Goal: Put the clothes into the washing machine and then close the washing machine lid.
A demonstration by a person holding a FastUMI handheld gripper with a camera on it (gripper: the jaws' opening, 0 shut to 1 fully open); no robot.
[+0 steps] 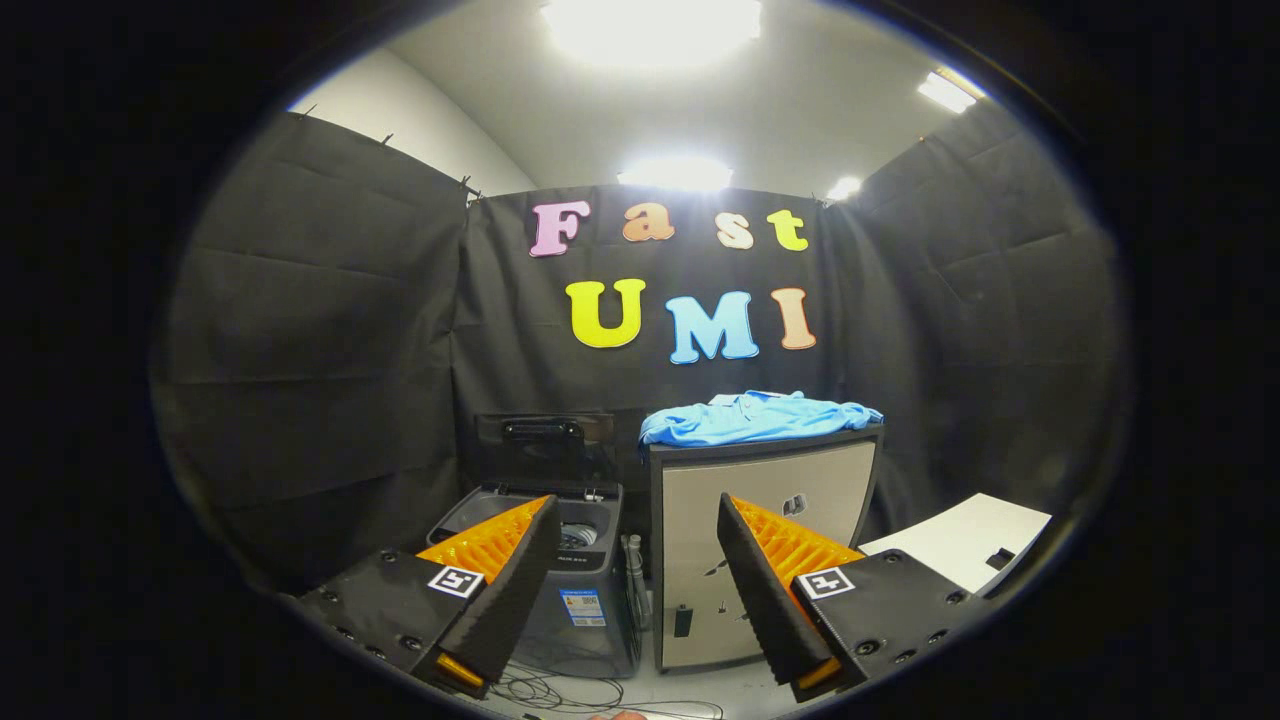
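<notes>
The light comes from bright ceiling panels point(650, 25) overhead, which are overexposed and glare white, while the black cloth walls point(320, 340) stay dim and swallow much detail. The fisheye lens bends straight lines strongly near the rim, and the picture darkens there. The middle is sharp, with only soft shadows near the floor point(690, 690).

Crumpled blue shirt point(757, 417) lying spread atop a grey cabinet point(765, 520), dark top-loading washing machine point(560, 560) standing beside it, lid point(545, 432) standing open
</notes>
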